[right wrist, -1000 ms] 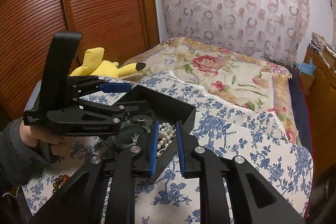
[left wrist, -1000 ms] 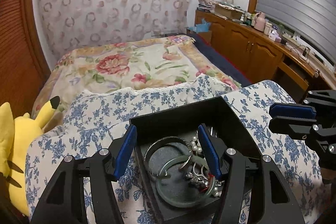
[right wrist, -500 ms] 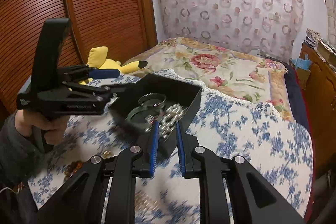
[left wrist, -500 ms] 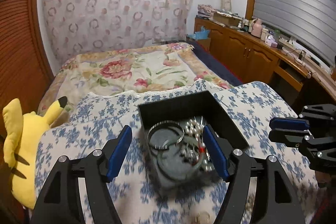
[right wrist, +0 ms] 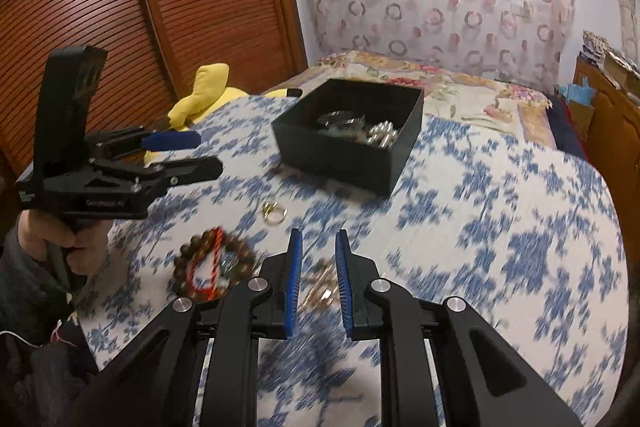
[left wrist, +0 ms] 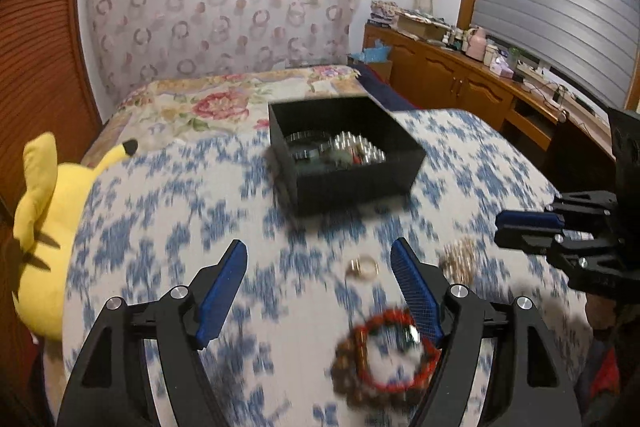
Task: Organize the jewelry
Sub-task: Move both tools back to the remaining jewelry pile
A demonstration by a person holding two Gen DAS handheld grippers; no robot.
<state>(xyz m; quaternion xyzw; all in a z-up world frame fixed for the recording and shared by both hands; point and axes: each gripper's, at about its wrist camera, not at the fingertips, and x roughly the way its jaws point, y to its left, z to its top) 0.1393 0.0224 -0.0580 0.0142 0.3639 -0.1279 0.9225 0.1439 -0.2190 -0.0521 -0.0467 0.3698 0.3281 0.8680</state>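
Note:
A black open box (left wrist: 344, 163) (right wrist: 352, 143) stands on the blue floral cloth and holds bangles and pearls. Loose on the cloth lie a gold ring (left wrist: 363, 267) (right wrist: 274, 214), a brown bead bracelet with a red cord bracelet (left wrist: 384, 359) (right wrist: 214, 267), and a gold chain pile (left wrist: 460, 261) (right wrist: 320, 291). My left gripper (left wrist: 320, 259) is open and empty, back from the box, above the cloth near the bracelets. My right gripper (right wrist: 318, 247) is narrowly open and empty, just above the gold chain pile; it also shows in the left wrist view (left wrist: 520, 231).
A yellow plush toy (left wrist: 44, 227) (right wrist: 204, 95) lies at the table's left edge. A bed with a floral cover (left wrist: 224, 99) lies beyond the table. Wooden cabinets (left wrist: 460, 83) run along the right wall. A slatted wooden door (right wrist: 120, 7) stands at left.
Both grippers have pulled back from the box toward the near side of the table. The loose ring, bracelets and chain have come into view. The box stays on the cloth.

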